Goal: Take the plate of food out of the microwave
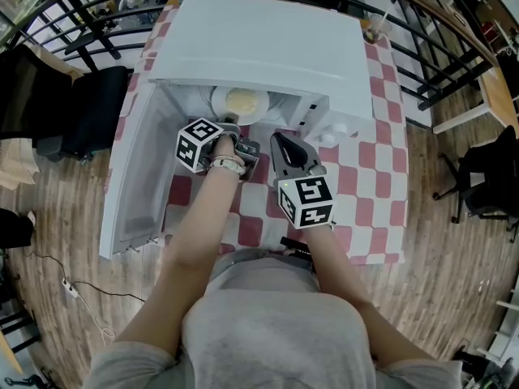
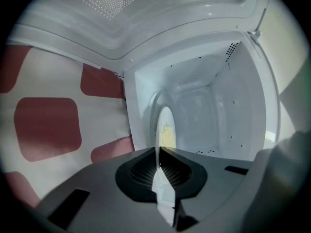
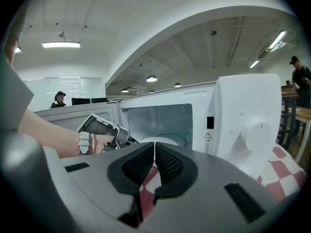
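Checkered table (image 1: 365,177), microwave (image 1: 268,39) open — left gripper (image 2: 158,152) clamped on plate (image 2: 166,127) rim; right gripper (image 3: 154,147) closed, empty.

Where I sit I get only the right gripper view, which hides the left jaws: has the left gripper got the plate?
Observer: Yes. In its own view the left gripper is shut on the rim of the plate.
Operator: Anything on the plate?
Observer: The head view shows pale yellow food on it.
Operator: Is it out yet?
Observer: No. From above, the plate sits inside the microwave, not yet drawn out.
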The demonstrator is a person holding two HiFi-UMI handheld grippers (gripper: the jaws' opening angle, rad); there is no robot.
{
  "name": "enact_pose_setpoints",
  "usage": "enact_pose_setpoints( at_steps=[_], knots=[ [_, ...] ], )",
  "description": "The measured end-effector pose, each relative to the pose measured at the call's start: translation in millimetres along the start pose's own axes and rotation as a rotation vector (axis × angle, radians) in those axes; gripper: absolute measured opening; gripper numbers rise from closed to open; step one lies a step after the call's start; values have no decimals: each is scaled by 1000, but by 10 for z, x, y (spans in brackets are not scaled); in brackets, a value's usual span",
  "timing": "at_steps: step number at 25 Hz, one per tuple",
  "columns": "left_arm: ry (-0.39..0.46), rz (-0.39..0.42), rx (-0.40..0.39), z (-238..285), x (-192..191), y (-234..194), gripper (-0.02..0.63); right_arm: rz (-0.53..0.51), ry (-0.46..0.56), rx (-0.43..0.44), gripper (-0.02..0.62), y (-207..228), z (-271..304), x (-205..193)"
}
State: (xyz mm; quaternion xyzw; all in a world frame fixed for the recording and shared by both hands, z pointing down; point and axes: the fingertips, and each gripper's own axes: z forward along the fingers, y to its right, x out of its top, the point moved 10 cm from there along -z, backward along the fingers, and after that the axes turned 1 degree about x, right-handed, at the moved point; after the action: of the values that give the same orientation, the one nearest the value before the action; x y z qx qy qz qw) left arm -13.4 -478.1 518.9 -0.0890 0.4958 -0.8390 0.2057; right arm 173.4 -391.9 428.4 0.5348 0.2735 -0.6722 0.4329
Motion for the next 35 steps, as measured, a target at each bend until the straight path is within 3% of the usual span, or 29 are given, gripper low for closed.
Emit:
enact_pose_setpoints(
  at_steps=[35],
  knots=[
    [-16,26,-257,-729,-194,52,12,-33,96,11,28,-376,-434,-19]
  ],
)
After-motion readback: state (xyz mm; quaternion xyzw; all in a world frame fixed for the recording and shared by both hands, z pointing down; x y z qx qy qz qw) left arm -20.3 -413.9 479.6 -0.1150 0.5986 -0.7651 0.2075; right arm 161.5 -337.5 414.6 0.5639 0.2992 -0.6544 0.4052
